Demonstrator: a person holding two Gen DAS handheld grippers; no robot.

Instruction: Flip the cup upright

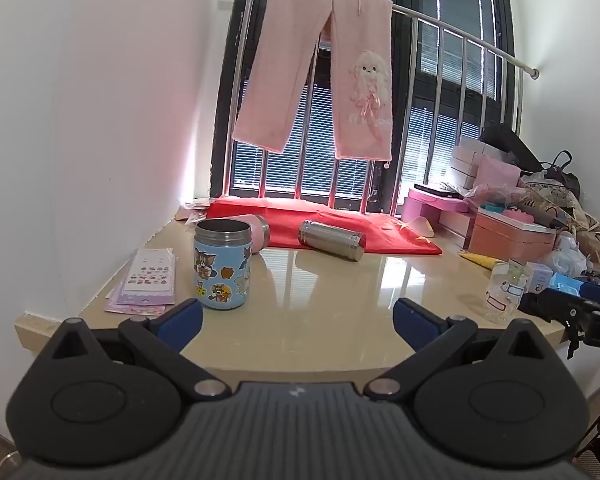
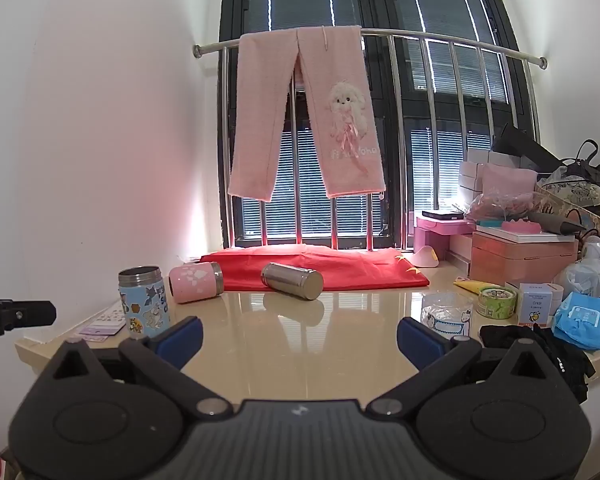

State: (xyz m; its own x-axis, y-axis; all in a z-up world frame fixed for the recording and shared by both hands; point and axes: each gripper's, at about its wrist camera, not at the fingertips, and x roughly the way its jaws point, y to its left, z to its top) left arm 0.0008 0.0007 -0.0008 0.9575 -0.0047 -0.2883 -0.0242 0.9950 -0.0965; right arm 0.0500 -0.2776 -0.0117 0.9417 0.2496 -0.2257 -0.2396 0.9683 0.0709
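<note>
Steel cup (image 2: 293, 280) lies on its side at centre frame, long axis slanting left-to-right, straight ahead of your right gripper (image 2: 299, 334), whose jaws, like your left gripper (image 1: 298, 314), stand apart and empty.

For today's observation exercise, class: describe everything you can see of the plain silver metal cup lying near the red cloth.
The silver metal cup is a plain, brushed steel-looking cylinder with a ridged band near one end. It lies on its side, angled across the front edge of the red cloth and partly on the glossy beige countertop, which reflects it. Nothing else touches it; neither gripper holds it.
</note>
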